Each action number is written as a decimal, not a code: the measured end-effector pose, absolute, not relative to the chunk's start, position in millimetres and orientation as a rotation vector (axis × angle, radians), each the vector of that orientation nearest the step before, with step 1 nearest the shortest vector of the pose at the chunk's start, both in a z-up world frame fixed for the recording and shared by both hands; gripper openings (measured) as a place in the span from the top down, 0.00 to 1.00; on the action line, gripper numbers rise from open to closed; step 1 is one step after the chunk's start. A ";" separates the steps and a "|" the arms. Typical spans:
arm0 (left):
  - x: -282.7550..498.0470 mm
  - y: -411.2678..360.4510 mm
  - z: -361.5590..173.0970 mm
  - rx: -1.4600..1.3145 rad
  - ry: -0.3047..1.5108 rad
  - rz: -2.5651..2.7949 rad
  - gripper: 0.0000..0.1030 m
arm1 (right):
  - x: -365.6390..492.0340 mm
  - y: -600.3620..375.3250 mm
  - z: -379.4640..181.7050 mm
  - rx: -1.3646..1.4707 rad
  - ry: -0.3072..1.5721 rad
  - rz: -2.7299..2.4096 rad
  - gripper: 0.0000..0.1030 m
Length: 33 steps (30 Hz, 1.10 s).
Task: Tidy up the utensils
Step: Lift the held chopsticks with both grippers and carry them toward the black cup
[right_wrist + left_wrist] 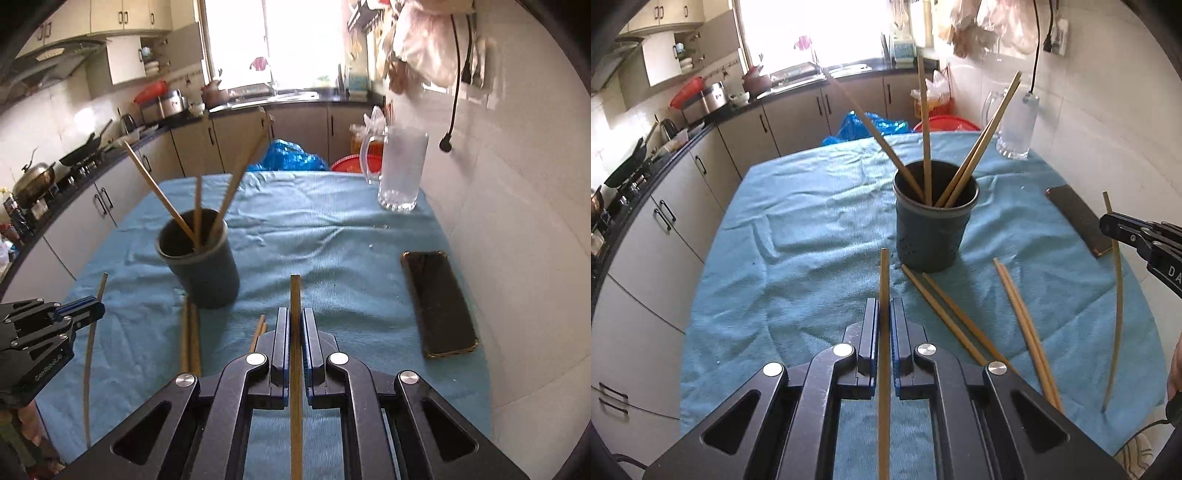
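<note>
A dark round utensil holder (pixel 934 225) stands on the blue cloth with several wooden chopsticks leaning in it; it also shows in the right wrist view (pixel 201 264). My left gripper (pixel 885 308) is shut on a wooden chopstick (pixel 884 280) that runs between its fingers, just short of the holder. My right gripper (pixel 295 317) is shut on another chopstick (pixel 295 295), to the right of the holder. Two pairs of loose chopsticks (pixel 945 314) (pixel 1023 325) lie on the cloth in front of the holder. Each gripper shows at the edge of the other's view.
A black phone (pixel 437 302) lies on the cloth at the right. A clear glass jug (pixel 400 170) stands at the far right corner by the tiled wall. Kitchen counters and cabinets run along the left and the back. A red basket (pixel 945 123) sits behind the table.
</note>
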State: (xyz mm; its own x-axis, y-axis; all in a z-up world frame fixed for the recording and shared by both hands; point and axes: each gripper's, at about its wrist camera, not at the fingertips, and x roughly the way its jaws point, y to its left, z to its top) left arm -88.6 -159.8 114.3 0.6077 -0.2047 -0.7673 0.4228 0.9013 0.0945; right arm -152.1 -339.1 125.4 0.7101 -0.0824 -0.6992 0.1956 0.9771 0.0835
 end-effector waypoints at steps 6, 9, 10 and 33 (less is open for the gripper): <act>-106.4 -152.4 129.5 0.276 0.794 -0.364 0.95 | -178.7 -330.8 146.5 0.152 0.709 -0.149 0.94; -116.3 -149.1 138.4 0.273 0.768 -0.362 0.95 | -189.2 -328.4 153.4 0.154 0.686 -0.145 0.94; -120.1 -148.0 141.5 0.273 0.758 -0.363 0.95 | -193.5 -326.7 156.8 0.153 0.675 -0.145 0.94; -165.7 -147.9 184.4 0.292 0.614 -0.397 0.95 | -223.4 -308.7 194.0 0.133 0.578 -0.138 0.94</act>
